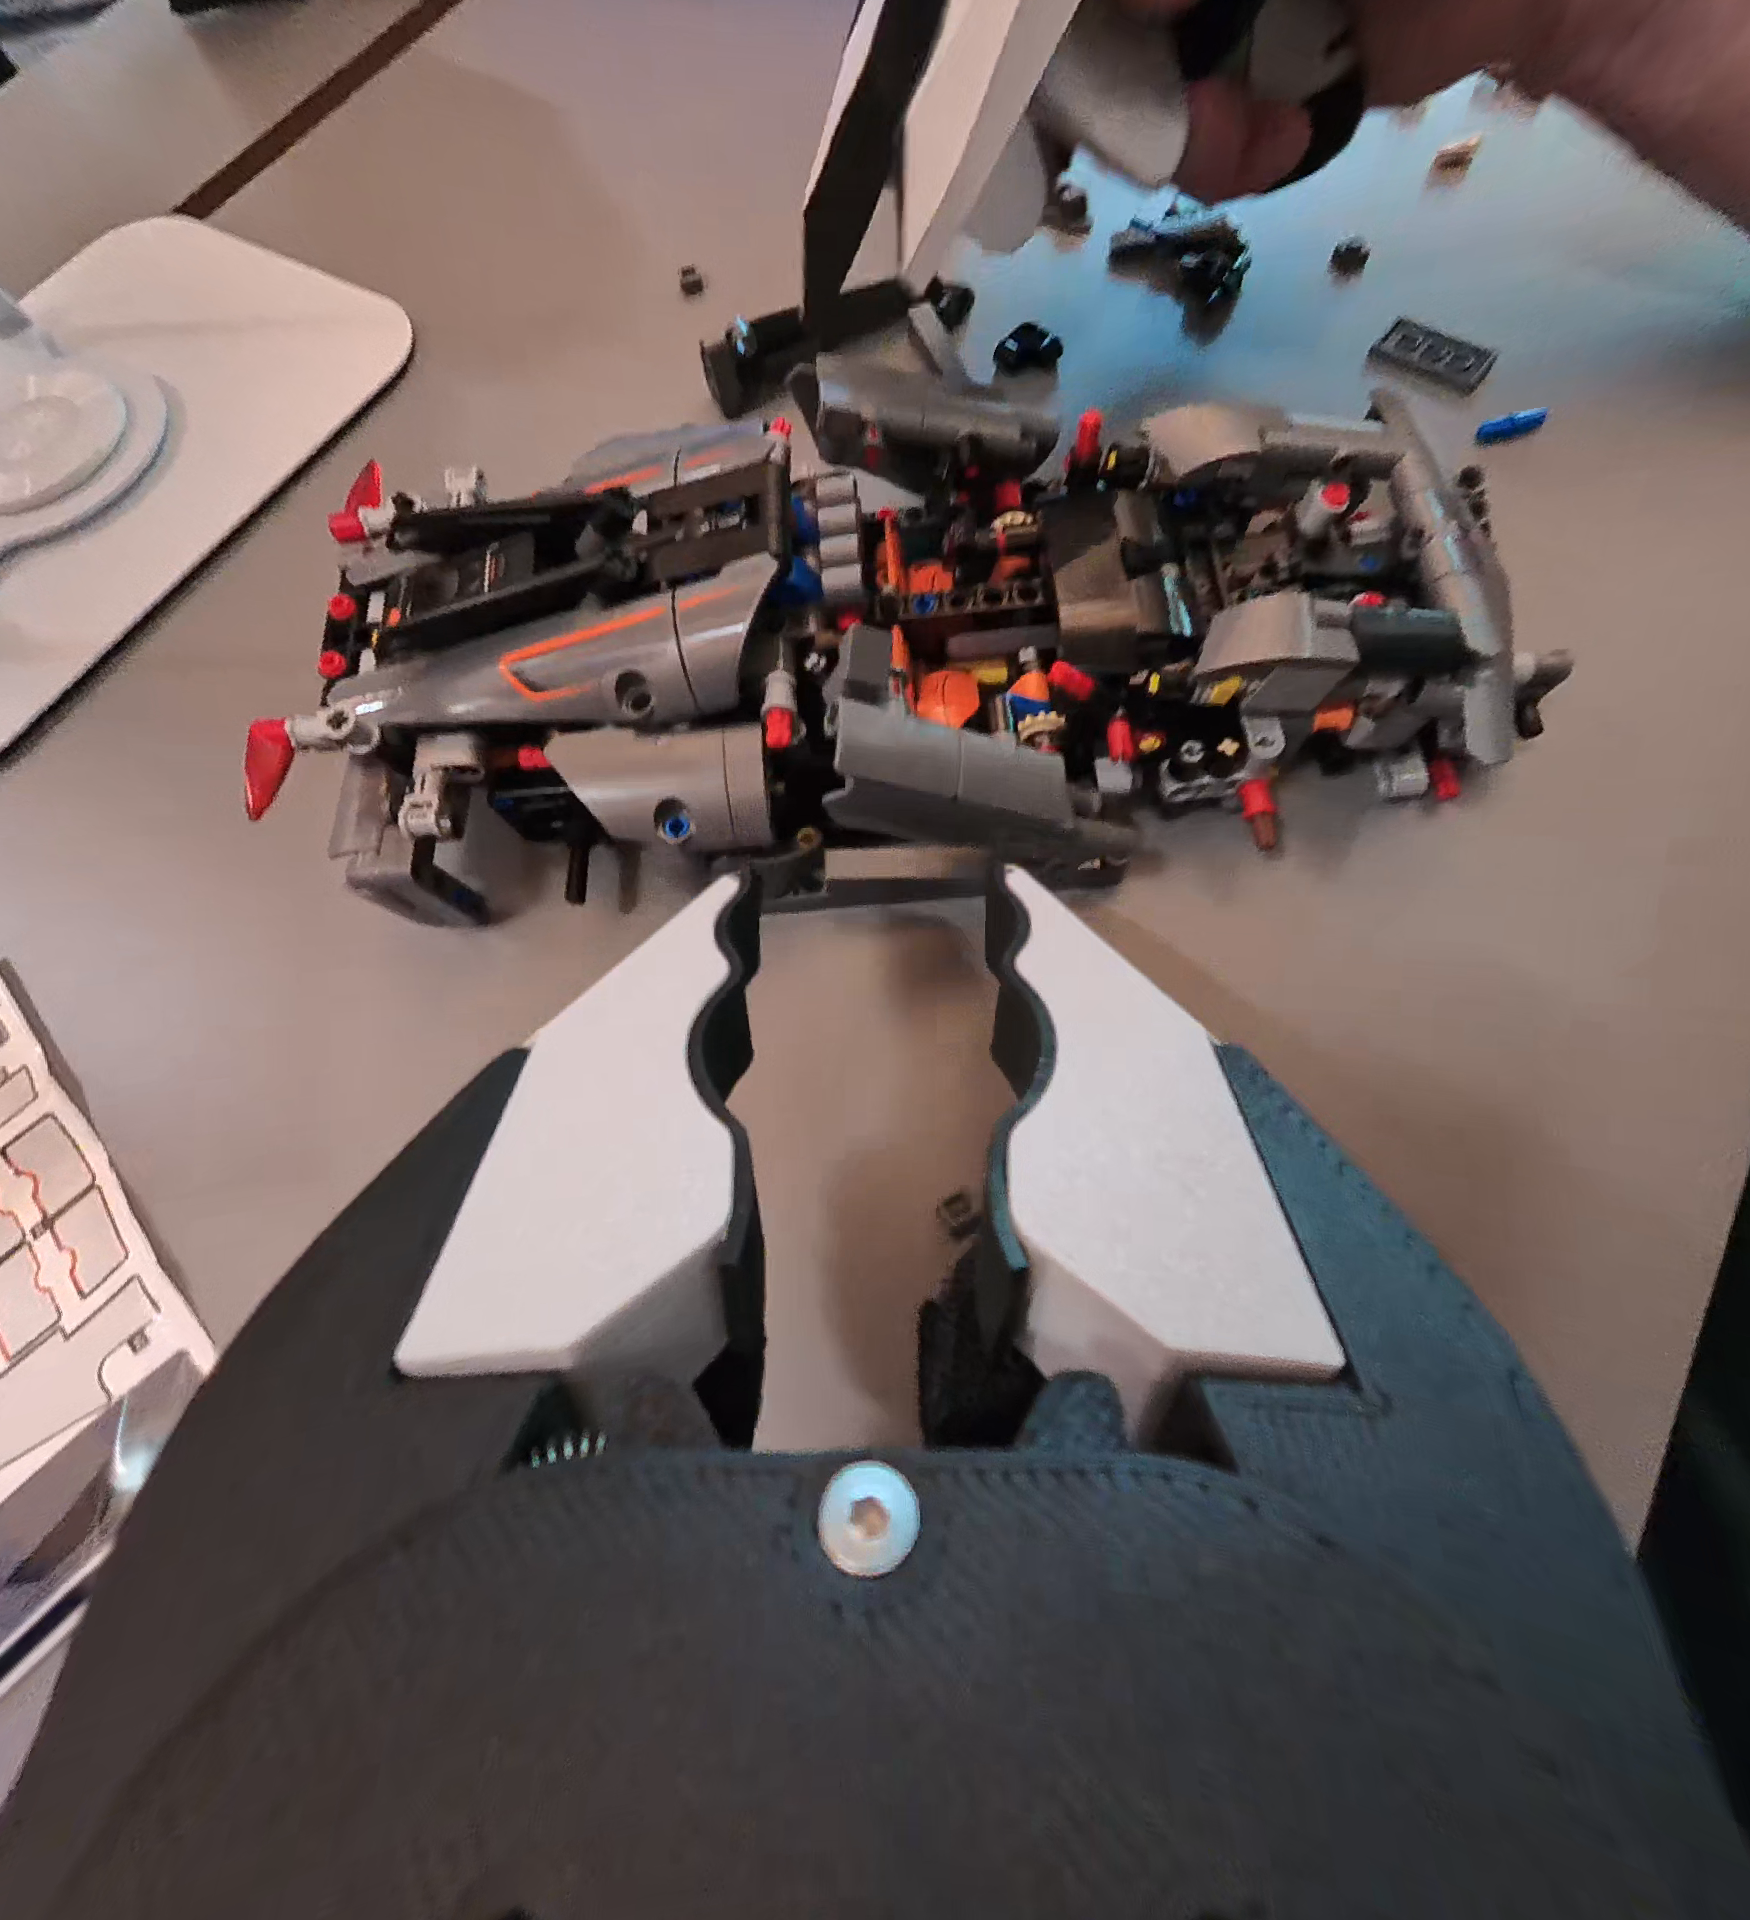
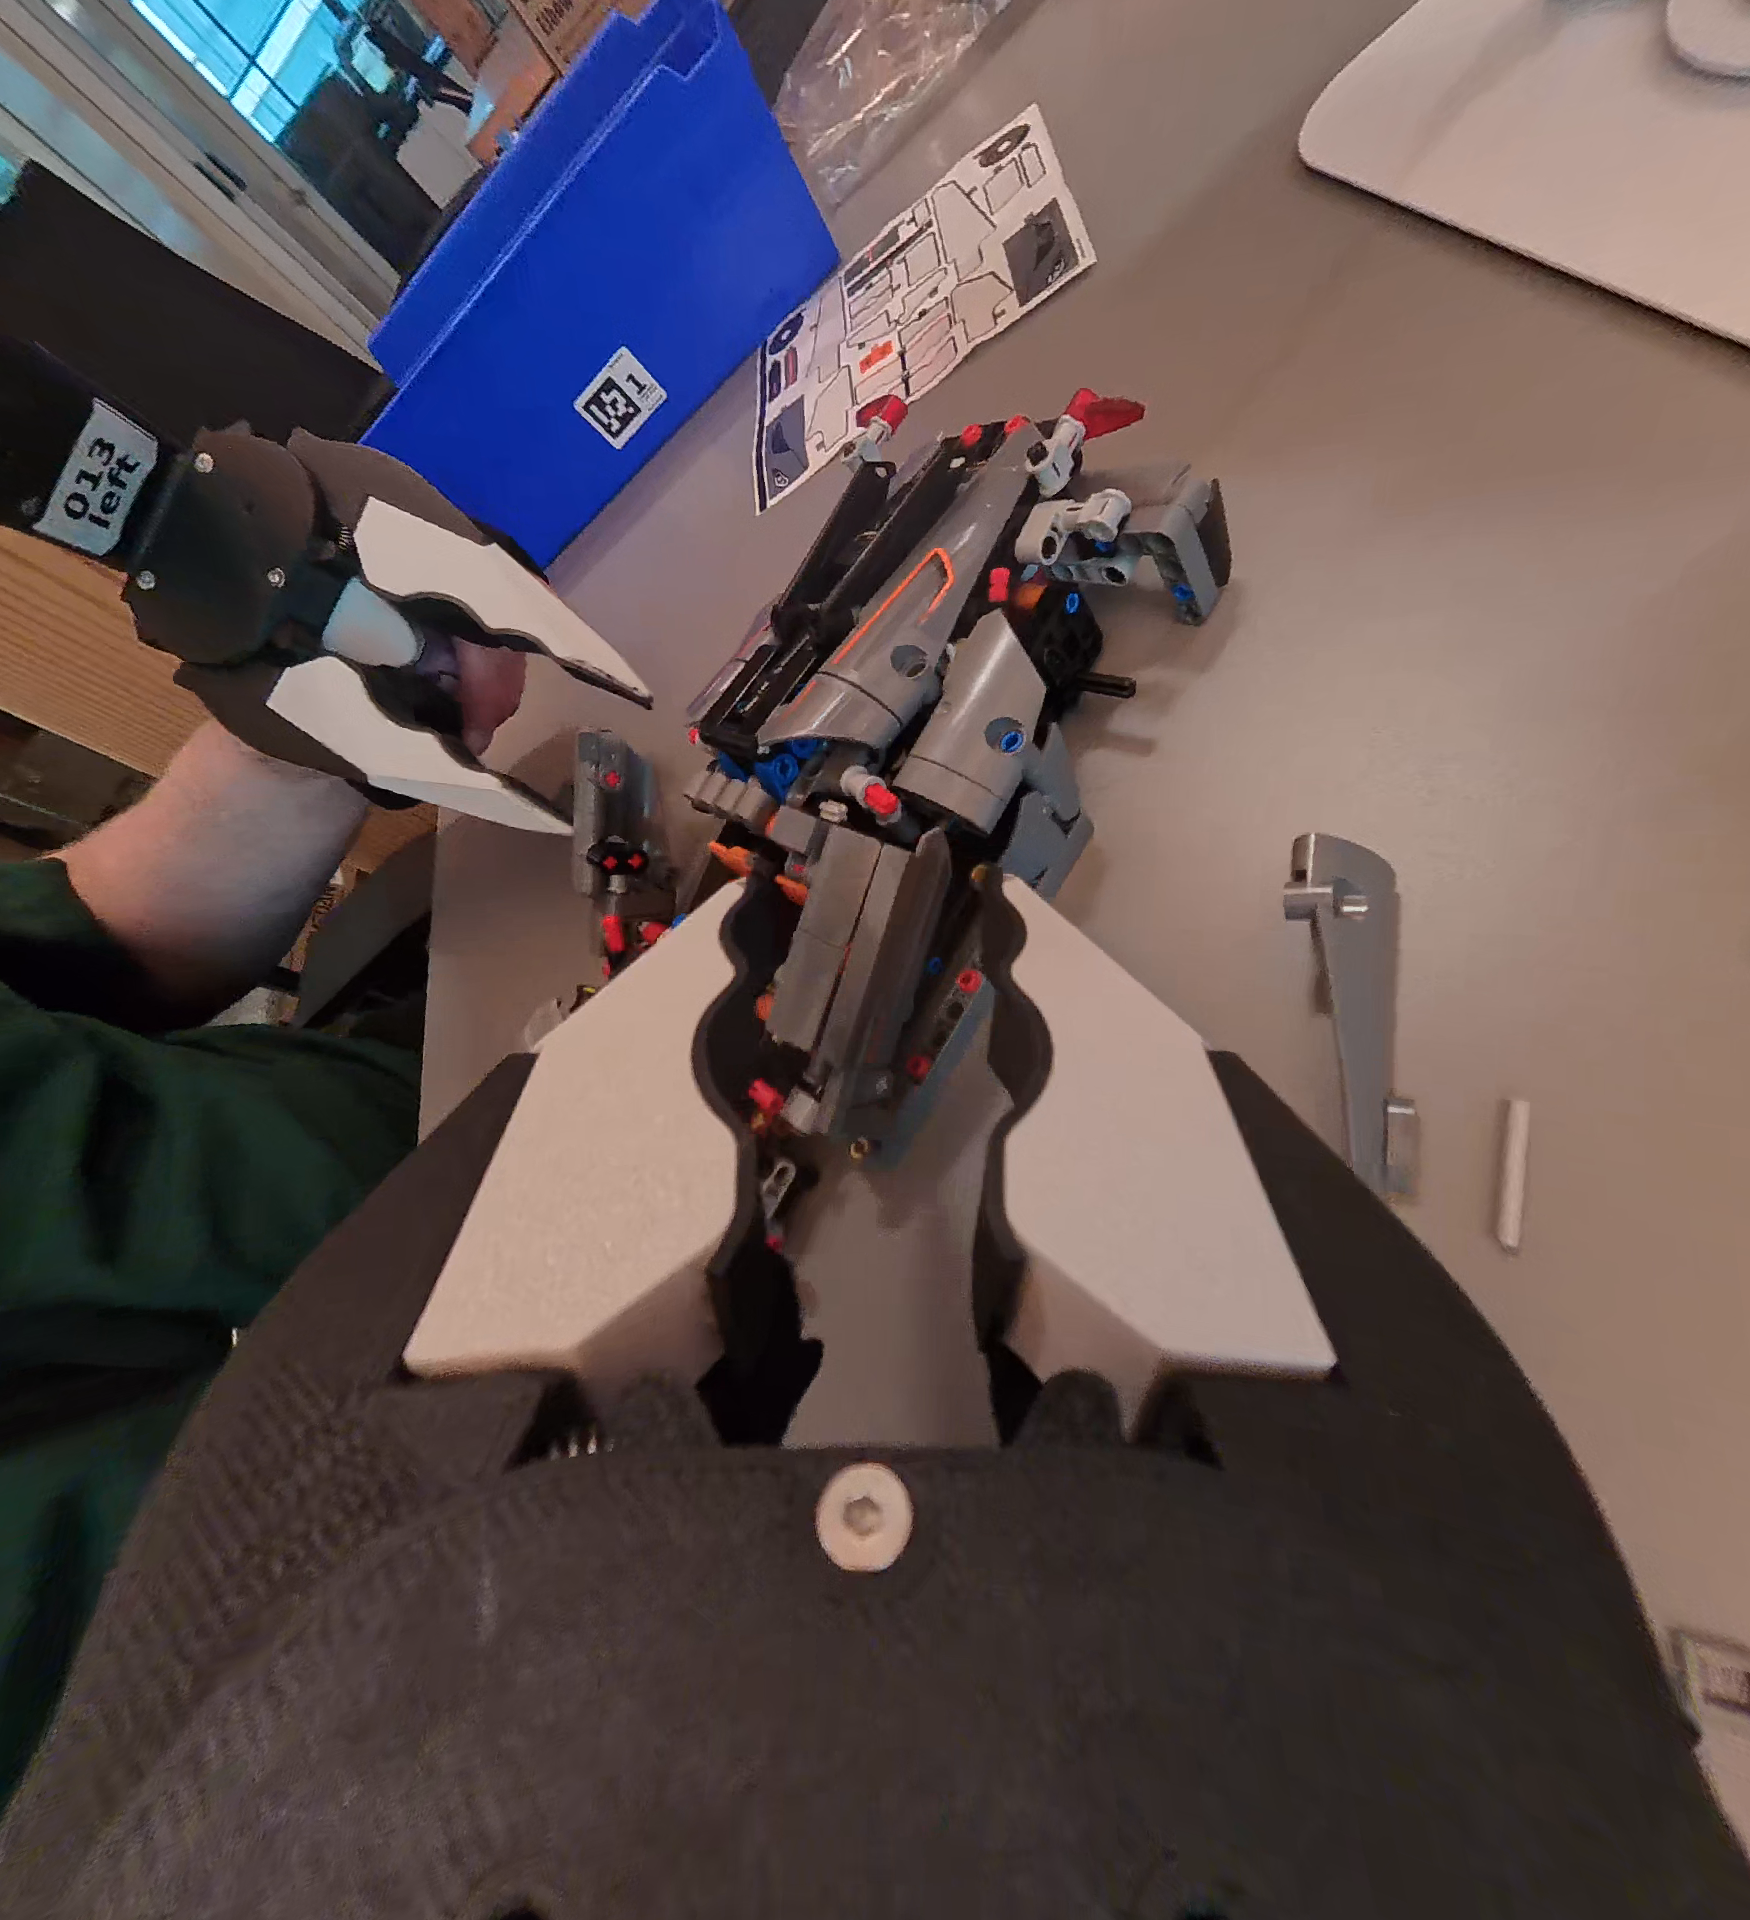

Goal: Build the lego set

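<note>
While both grippers stand open and empty, the left gripper [image 1: 876, 894] is held just short of the lego model [image 1: 850, 623] on the table [image 1: 1370, 1039], and the right gripper [image 2: 866, 904] straddles its grey end. A steadying grasp seems wanted next. Loose pieces [image 1: 1183, 255], a sticker sheet [image 2: 923, 301] and a blue bin [image 2: 601, 281] lie around, none obstructing.

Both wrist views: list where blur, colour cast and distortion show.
Left wrist view: motion blur on the right hand-held gripper and hand at top, bluish cast on the table there. Right wrist view: the Lego car sharp; wide-angle bending of the blue bin.
</note>
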Motion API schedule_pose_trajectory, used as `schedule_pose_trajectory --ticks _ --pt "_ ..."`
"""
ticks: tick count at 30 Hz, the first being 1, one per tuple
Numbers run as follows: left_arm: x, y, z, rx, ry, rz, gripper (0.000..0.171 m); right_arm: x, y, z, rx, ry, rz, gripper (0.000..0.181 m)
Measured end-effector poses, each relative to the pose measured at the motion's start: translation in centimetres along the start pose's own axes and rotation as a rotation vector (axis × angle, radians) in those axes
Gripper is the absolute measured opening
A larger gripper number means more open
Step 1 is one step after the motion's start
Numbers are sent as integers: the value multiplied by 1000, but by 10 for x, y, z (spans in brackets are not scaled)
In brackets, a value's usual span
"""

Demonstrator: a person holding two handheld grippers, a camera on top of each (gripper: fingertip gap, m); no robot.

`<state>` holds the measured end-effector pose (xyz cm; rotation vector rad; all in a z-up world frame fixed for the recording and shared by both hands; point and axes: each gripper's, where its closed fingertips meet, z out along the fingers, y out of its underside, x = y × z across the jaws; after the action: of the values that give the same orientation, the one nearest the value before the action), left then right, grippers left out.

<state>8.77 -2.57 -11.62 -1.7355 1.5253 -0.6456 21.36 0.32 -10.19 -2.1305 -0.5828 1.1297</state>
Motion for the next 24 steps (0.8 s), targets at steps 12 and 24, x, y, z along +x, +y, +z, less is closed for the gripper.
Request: schedule_pose_trajectory --ticks 12,24 --pt "44 14 4 -41 84 -267 20 -8 34 -18 -77 -28 34 18" --pt "56 7 27 2 117 -634 18 -7 49 -2 -192 -144 69 8"
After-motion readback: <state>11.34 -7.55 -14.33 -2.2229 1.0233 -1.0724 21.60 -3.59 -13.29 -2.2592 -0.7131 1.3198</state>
